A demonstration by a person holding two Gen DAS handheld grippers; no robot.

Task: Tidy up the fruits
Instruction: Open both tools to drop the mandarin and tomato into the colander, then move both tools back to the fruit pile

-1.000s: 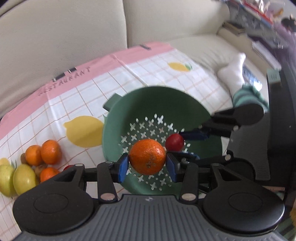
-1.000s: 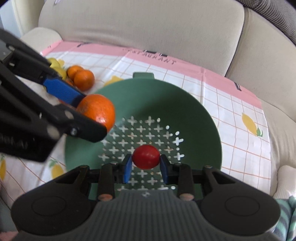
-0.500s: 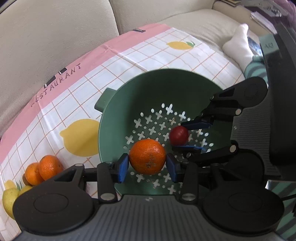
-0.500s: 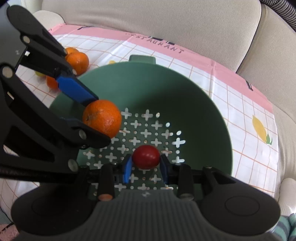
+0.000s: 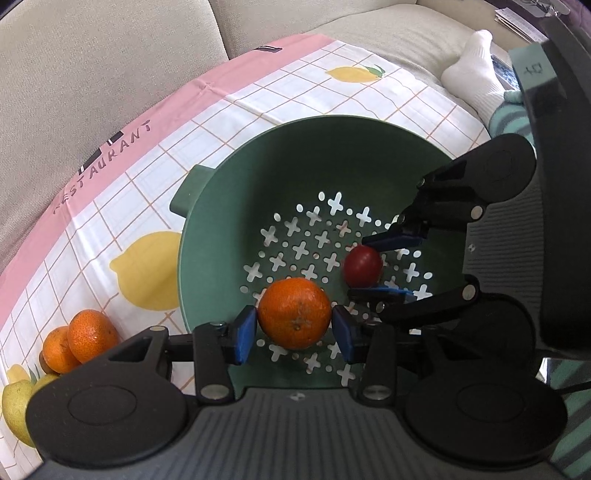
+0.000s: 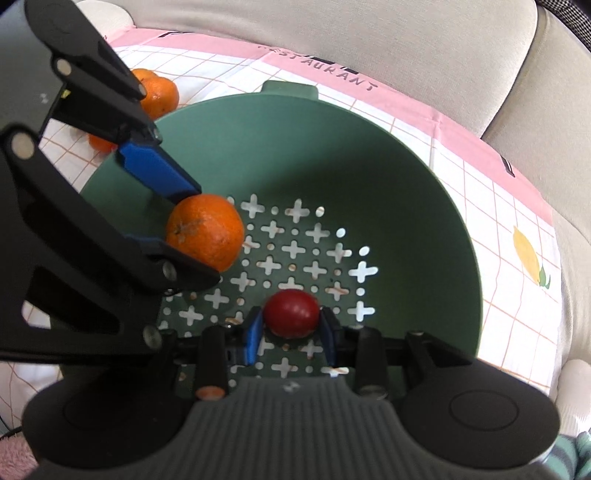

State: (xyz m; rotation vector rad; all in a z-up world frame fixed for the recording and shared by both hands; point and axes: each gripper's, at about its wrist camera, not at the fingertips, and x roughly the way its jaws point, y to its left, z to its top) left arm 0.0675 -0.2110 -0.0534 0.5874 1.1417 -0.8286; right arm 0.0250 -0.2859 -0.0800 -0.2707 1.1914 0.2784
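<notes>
A green colander [image 5: 332,155] [image 6: 388,177] with cross-shaped holes sits on a lemon-print cloth. My left gripper [image 5: 293,328] is shut on an orange mandarin [image 5: 294,313], held low inside the colander; both also show in the right wrist view, the gripper [image 6: 173,221] and the mandarin [image 6: 205,232]. My right gripper [image 6: 291,330] is shut on a small red fruit [image 6: 291,313], also low inside the colander; the left wrist view shows this gripper [image 5: 384,266] and the fruit [image 5: 362,266].
More mandarins [image 5: 79,343] [image 6: 157,94] and yellow-green lemons [image 5: 14,406] lie on the cloth [image 5: 258,96] left of the colander. A beige sofa back [image 6: 332,33] stands behind. A foot in a white sock [image 5: 472,77] rests at the right.
Both grippers have moved forward and down into the colander with their fruits still held. The colander fills more of both views.
</notes>
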